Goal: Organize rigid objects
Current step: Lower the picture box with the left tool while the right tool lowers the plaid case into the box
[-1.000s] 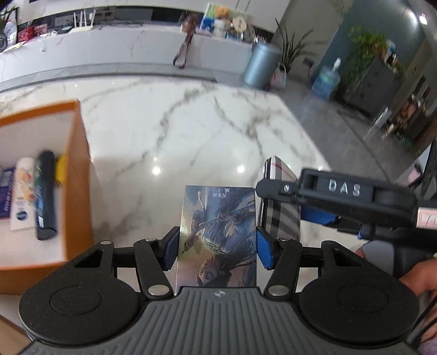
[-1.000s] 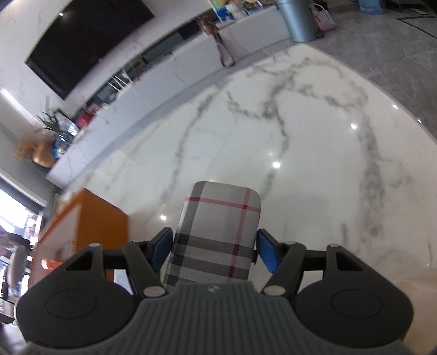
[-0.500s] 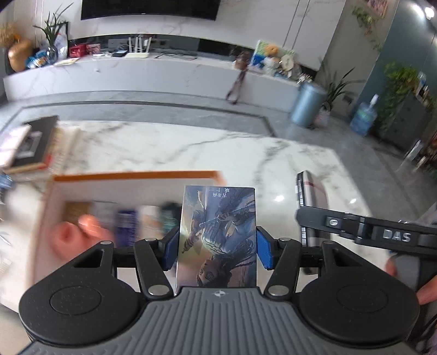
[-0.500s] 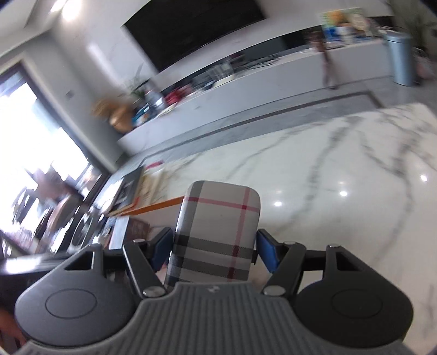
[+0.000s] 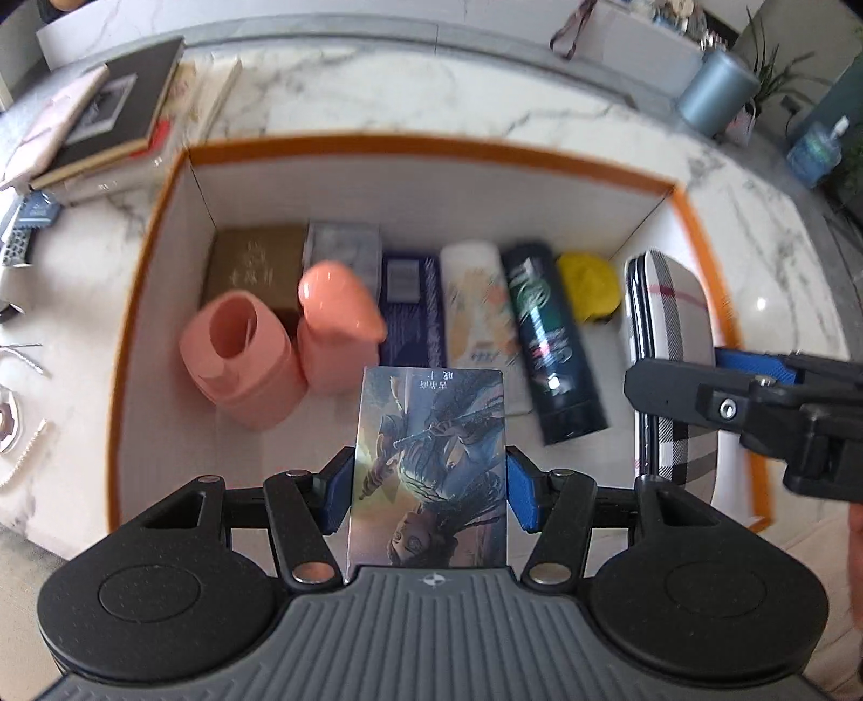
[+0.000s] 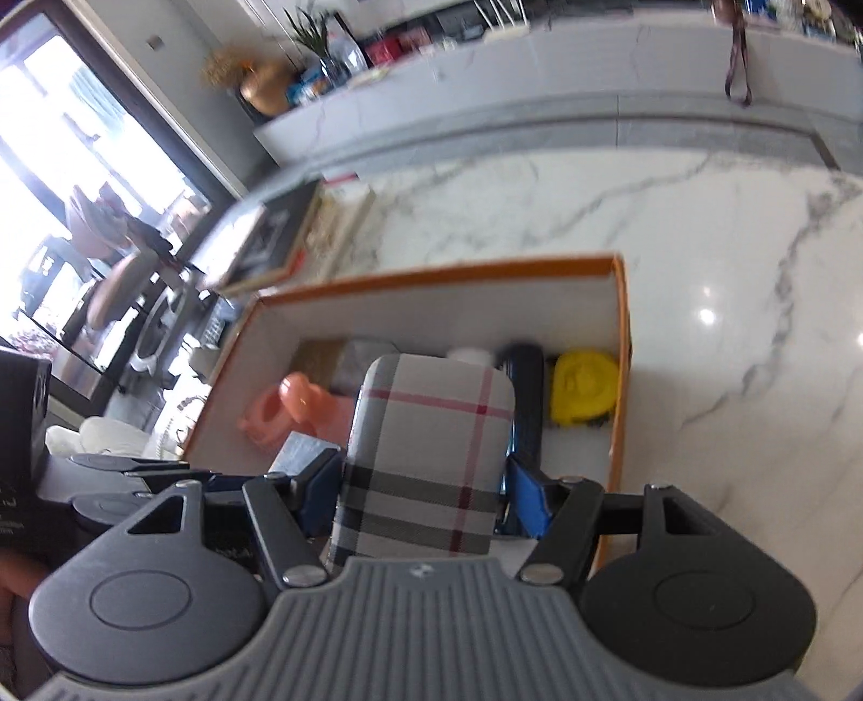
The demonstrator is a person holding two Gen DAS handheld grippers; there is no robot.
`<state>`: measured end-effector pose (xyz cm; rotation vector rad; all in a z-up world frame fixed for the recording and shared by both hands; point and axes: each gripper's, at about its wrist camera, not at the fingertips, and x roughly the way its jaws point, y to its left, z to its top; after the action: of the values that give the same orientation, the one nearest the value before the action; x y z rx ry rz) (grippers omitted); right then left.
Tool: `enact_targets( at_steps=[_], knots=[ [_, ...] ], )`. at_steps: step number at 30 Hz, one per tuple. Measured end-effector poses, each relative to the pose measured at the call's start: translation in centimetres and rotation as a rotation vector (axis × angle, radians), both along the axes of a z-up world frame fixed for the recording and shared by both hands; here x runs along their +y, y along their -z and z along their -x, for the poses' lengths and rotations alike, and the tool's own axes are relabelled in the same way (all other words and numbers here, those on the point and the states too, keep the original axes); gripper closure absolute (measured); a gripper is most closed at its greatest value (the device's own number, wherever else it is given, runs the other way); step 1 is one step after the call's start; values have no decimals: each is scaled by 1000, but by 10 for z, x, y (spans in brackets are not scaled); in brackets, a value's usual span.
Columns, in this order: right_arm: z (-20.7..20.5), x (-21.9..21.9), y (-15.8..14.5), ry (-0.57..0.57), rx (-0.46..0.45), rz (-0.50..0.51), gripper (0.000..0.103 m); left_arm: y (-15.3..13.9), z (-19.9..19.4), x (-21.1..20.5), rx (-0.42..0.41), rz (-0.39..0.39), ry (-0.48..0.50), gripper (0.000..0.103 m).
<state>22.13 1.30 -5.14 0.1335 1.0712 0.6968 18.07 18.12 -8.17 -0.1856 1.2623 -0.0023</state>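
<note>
Gripping card box and plaid case above orange box.

Both tongs, left and right, angle downward, gripping.

Stacked books lying at the far left corner of the marble worktop. Beyond, grey bin, blue water jug, gold vase beside potted plant.

The floor is shiny white marble with grey lines. A long white shelf runs along the top. A big bright window fills the upper left. A grey bin stands at upper right.
</note>
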Motion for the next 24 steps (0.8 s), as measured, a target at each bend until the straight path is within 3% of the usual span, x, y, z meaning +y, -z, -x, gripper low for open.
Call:
enact_targets(
  at_steps=[5, 8, 11, 17, 21, 24],
  knots=[
    [-4, 17, 19, -33, 49, 48, 36, 25, -4, 6, 67, -34, -10, 38],
    [-6, 30, 20, -55, 11, 84, 37, 32, -5, 12, 86, -76, -22, 38],
    [-10, 41, 25, -76, 65, 53, 38, 40, -5, 18, 109, -60, -39, 38],
    [-11, 63, 46, -92, 133, 94, 44, 45, -2, 22, 133, -33, -48, 38],
    [-13, 68, 51, -111, 154, 95, 71, 48, -1, 26, 146, -35, -67, 36],
    [-10, 69, 41, -136, 130, 85, 78, 44, 4, 33, 118, -14, -94, 31]
  ],
)
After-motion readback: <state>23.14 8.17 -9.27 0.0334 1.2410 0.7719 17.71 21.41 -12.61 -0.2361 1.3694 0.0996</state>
